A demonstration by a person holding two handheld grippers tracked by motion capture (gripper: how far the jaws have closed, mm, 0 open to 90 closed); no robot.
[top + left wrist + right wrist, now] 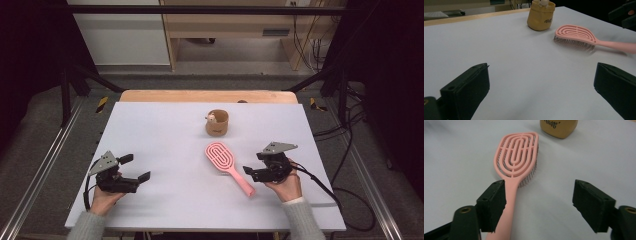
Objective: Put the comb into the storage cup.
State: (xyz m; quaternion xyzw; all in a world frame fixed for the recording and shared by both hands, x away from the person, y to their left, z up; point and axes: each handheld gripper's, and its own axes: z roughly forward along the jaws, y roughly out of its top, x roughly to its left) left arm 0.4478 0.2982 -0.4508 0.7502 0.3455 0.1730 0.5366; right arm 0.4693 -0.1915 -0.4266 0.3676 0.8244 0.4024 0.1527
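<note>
Plainly, the thing in hand was the pink plastic paddle hairbrush with a slotted oval head (226, 166), which lay on the white table top (165, 135) with its bristles down and its handle running back toward the person's right hand. We judged it light and stiff, a hard moulded piece that would not bend under the pads, though its smooth handle looked somewhat slippery. The head was vented and ribbed, and the fine bristles beneath it could be crushed or splayed by a squeeze, so we reckoned the narrow straight handle, a little behind the neck, was the place to take hold.

The right gripper (540, 201) stood over that handle with its jaws spread wide. In the right gripper view the handle ran along the inner face of the jaw that showed at the left, perhaps touching it, though we could not be sure from that angle, while the other jaw stood well apart with bare table between. Nothing was pinched.

The left gripper (136, 168) hovered low at the near left of the table, its jaws likewise spread on nothing, well apart from the brush. Beyond the brush head, near it but clear of it, stood a small tan fabric pouch with a little pale figure at its rim (217, 123).
</note>
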